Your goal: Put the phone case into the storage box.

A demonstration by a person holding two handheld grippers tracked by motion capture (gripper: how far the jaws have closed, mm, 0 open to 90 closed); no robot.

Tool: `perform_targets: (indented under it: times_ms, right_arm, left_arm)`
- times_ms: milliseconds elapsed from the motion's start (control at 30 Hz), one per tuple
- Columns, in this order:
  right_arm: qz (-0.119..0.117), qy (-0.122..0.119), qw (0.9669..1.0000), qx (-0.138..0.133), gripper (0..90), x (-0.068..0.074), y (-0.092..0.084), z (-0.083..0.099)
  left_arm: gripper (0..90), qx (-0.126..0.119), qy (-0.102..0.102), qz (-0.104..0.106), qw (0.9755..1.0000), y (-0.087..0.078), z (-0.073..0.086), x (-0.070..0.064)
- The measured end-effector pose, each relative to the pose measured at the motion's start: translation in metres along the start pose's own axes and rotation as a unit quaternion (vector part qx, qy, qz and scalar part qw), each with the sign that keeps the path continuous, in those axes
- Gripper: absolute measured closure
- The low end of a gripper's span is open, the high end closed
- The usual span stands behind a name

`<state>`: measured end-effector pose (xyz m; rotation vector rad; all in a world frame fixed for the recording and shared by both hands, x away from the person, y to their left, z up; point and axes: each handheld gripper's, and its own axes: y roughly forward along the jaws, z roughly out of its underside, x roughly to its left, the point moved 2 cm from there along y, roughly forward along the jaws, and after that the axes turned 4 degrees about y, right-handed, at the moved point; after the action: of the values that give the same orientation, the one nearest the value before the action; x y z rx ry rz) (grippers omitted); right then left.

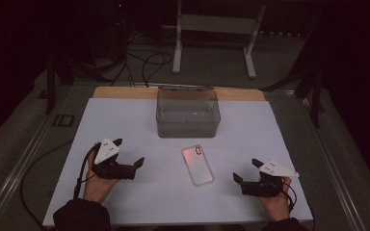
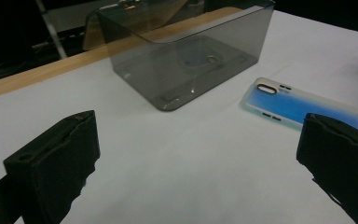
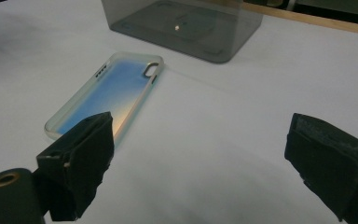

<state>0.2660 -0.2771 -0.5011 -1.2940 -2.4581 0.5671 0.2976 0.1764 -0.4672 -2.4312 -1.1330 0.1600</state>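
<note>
A translucent phone case lies flat on the white table, between my two grippers; it looks bluish in the gripper views. Behind it stands a smoky clear plastic bin, with nothing inside. My left gripper rests to the case's left, open, jaws pointing right. My right gripper rests to the case's right, open, jaws pointing left. Neither touches the case. In each gripper view the black pads stand wide apart with only bare table between them.
The table's far edge is a bare wooden strip. Beyond it cables lie on the floor near a white metal stand. Metal rails run along both sides of the table.
</note>
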Motion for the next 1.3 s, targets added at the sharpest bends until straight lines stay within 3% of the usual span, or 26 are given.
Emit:
perform_targets:
  times_ms: [967,1300]
  right_arm:
    - [-0.003,-0.002,1.0000,-0.002,8.2,0.000,0.000,0.000]
    - [-0.002,-0.002,1.0000,-0.001,8.2,0.000,0.000,-0.001]
  left_arm:
    - [0.4,0.009,-0.001,0.036,0.9993,0.041,-0.015,-0.006]
    - [0.5,0.025,0.008,0.041,0.9988,0.060,-0.023,-0.009]
